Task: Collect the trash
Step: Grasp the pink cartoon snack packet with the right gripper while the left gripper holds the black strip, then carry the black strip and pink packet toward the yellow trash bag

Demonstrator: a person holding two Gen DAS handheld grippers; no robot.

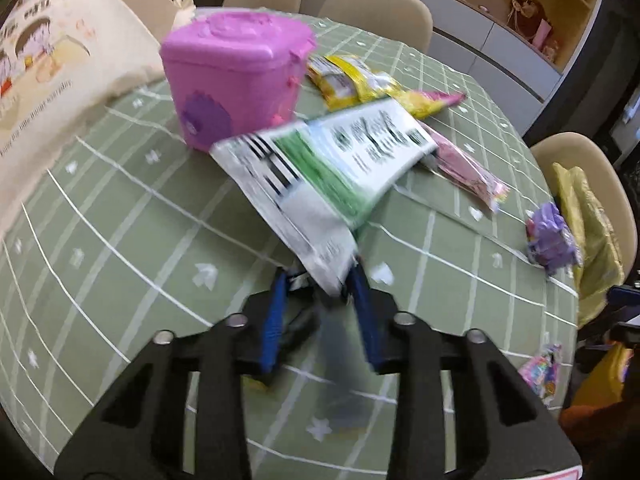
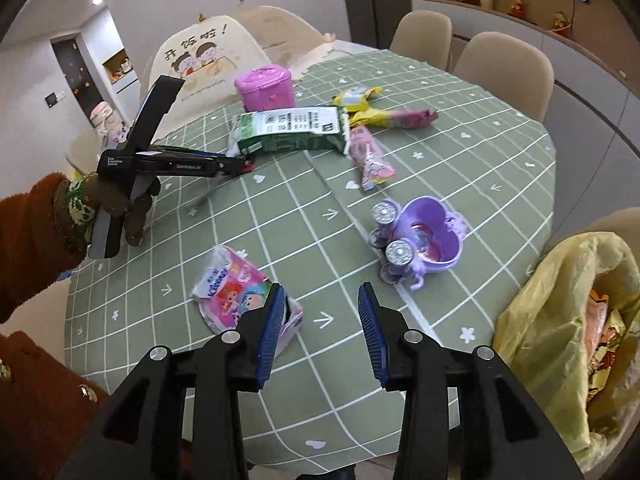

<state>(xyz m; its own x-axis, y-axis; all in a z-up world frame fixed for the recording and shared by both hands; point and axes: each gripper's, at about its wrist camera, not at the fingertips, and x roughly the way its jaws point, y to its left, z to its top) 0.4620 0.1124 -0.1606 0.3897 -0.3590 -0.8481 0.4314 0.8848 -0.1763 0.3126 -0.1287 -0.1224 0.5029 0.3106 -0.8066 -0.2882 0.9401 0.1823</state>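
A green and white wrapper (image 1: 332, 160) (image 2: 288, 128) lies across the middle of the green checked table (image 2: 300, 216). My left gripper (image 1: 320, 272) (image 2: 244, 164) is shut on its near corner, and that end looks lifted and blurred. Behind it lie yellow wrappers (image 1: 352, 80) (image 2: 360, 98) and a pink wrapper (image 1: 464, 164) (image 2: 370, 156). My right gripper (image 2: 322, 290) stands open over the table's near edge with nothing between its pads. A pink tissue pack (image 2: 232, 292) lies just beside its left finger. A yellow trash bag (image 2: 560, 300) (image 1: 588, 216) hangs open at the right, with wrappers inside.
A pink lidded box (image 1: 232, 76) (image 2: 264, 86) stands behind the wrapper. A purple toy carriage (image 2: 420, 236) (image 1: 550, 236) sits near the right edge. A cream food cover (image 1: 48, 80) (image 2: 200, 64) fills the far left. Beige chairs (image 2: 504, 64) ring the table.
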